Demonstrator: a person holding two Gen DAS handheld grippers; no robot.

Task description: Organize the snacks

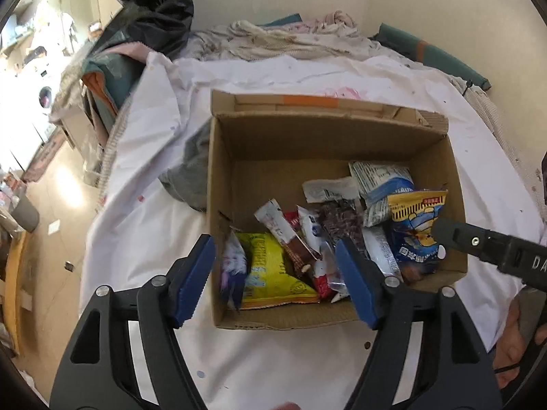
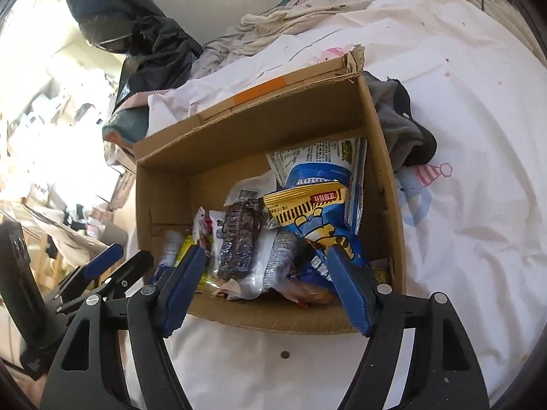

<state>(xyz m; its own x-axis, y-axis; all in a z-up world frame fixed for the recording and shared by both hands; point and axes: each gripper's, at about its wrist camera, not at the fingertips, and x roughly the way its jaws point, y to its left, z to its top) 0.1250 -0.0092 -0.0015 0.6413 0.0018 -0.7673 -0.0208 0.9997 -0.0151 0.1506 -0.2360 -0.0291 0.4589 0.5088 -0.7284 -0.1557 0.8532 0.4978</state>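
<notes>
While we hold both tools over the bed, our left gripper [image 1: 275, 280] has its blue jaws spread wide with nothing between them. It hangs above the near left part of the cardboard box [image 1: 222, 171]. On the far left of the left view we see a bright room with a tan floor [image 1: 65, 184]. Next comes the white sheet [image 1: 143, 212] that the box sits on, and a gray cloth [image 1: 191, 174] lies right beside the box's left wall.

Inside the box the snacks are piled toward the near side. At the left lies a purple and white packet [image 1: 234, 263], touching a yellow bag [image 1: 270, 270]. Next come a brown and white stick pack [image 1: 287, 235], a dark crinkly packet [image 1: 342, 218], and a blue and white bag [image 1: 383, 177] against the right wall. A yellow and blue bag with a cartoon bear [image 1: 418, 225] lies in the near right corner.

Our right gripper [image 2: 265, 282] also has its jaws wide apart and holds nothing. It hangs over the near edge of the box [image 2: 164, 177], above the bear bag [image 2: 318, 218]. In this view a dark cloth [image 2: 407, 126] lies just past the box, touching its wall.
</notes>
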